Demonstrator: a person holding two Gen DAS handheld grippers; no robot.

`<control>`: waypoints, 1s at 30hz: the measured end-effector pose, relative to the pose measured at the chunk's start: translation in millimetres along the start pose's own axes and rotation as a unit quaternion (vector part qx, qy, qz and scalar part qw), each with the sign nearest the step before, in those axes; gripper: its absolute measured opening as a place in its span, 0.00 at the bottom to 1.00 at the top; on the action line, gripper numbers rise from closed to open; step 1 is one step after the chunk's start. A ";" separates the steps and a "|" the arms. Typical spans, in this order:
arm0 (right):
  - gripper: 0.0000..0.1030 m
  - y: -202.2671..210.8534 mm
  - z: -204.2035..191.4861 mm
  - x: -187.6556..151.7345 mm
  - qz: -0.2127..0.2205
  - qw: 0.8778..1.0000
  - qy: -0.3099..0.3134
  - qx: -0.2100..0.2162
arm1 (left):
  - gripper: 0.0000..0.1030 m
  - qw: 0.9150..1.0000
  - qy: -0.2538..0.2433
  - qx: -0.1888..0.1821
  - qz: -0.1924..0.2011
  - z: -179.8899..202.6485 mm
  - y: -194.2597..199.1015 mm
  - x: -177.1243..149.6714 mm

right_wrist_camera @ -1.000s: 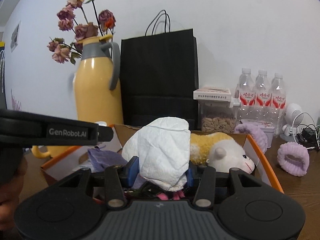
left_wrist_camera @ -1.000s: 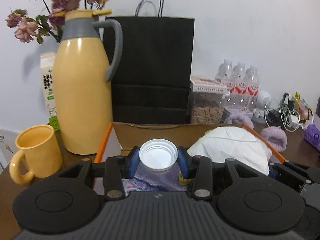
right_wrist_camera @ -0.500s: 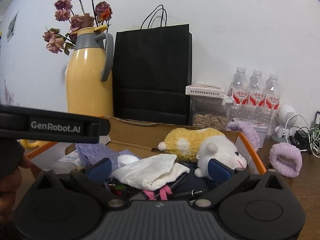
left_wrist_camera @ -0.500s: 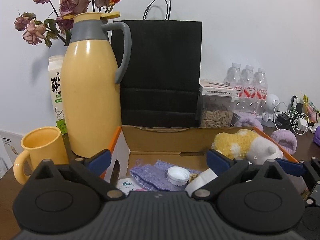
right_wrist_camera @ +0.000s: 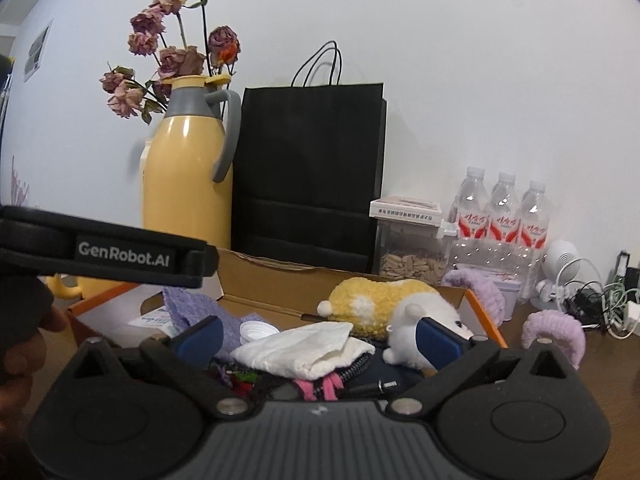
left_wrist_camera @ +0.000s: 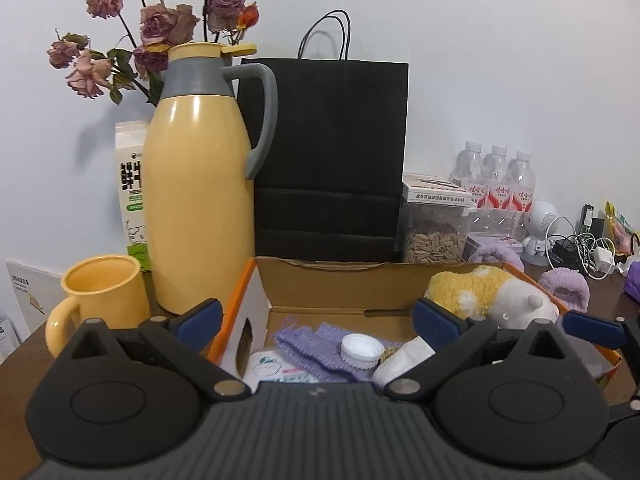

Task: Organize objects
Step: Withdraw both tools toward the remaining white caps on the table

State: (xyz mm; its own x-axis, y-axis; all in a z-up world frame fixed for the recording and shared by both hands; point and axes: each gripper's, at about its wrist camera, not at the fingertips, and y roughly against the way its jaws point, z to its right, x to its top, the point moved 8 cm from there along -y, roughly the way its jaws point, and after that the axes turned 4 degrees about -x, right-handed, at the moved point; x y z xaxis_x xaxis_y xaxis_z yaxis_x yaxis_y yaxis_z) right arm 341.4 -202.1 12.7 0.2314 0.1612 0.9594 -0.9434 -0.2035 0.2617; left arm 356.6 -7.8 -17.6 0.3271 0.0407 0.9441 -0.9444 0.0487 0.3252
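An open cardboard box (left_wrist_camera: 320, 284) with orange edges sits in front of both grippers. In it lie a white bottle cap (left_wrist_camera: 362, 350) on a purple knitted cloth (left_wrist_camera: 312, 344), a white crumpled tissue (right_wrist_camera: 300, 346), and a yellow and white plush toy (right_wrist_camera: 384, 306). My left gripper (left_wrist_camera: 318, 320) is open and empty above the box's near side. My right gripper (right_wrist_camera: 318, 338) is open and empty just above the tissue. The cap also shows in the right wrist view (right_wrist_camera: 256, 330).
A yellow thermos jug (left_wrist_camera: 200, 184) and a yellow mug (left_wrist_camera: 100, 300) stand left of the box. A black paper bag (left_wrist_camera: 332, 156) stands behind it. A seed jar (left_wrist_camera: 434, 224), water bottles (left_wrist_camera: 496, 184), purple scrunchies (right_wrist_camera: 554, 334) and cables (left_wrist_camera: 580, 244) are at the right.
Both grippers have opened. The left let the white cap drop onto the purple cloth; the right let the tissue fall into the box. Both have drawn back a little.
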 end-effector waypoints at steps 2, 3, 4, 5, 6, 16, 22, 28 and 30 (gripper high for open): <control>1.00 7.9 -0.5 -2.2 0.000 1.000 0.004 -0.001 | 1.00 1.000 0.001 0.002 0.000 -2.7 6.3 -3.3; 1.00 12.3 -0.6 -3.3 0.002 1.000 0.006 -0.002 | 1.00 1.000 0.001 0.003 0.000 -3.9 9.7 -4.7; 1.00 17.1 -0.7 -4.3 0.003 1.000 0.007 -0.004 | 1.00 1.000 0.001 0.004 0.001 -5.3 13.6 -6.3; 1.00 20.7 -0.6 -5.1 0.004 1.000 0.008 -0.005 | 1.00 1.000 0.001 0.005 0.001 -6.3 17.6 -8.1; 1.00 25.4 -0.6 -6.3 0.005 1.000 0.009 -0.006 | 1.00 1.000 0.000 0.006 0.001 -7.2 20.6 -9.7; 1.00 63.1 2.1 -23.3 -0.010 1.000 0.014 -0.011 | 1.00 1.000 -0.020 0.009 -0.017 -6.1 55.2 -37.3; 1.00 77.1 4.3 -34.3 -0.030 0.999 0.007 -0.011 | 1.00 0.999 -0.023 0.010 -0.031 -6.7 72.4 -51.6; 1.00 85.8 6.3 -47.2 -0.058 0.998 -0.003 -0.009 | 1.00 0.998 -0.009 0.014 -0.054 -14.4 83.0 -63.9; 1.00 87.6 6.2 -50.1 -0.065 0.998 -0.004 -0.008 | 1.00 0.998 -0.006 0.015 -0.060 -17.0 85.3 -66.7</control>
State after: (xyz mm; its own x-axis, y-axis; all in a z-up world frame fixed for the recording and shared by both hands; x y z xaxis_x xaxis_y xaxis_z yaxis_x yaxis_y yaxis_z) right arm 248.6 -233.9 -11.9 0.3538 0.1775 0.9183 -0.9091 -0.1657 0.3823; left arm 254.8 10.6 -53.8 0.4379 0.0235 0.8987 -0.8990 0.0225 0.4374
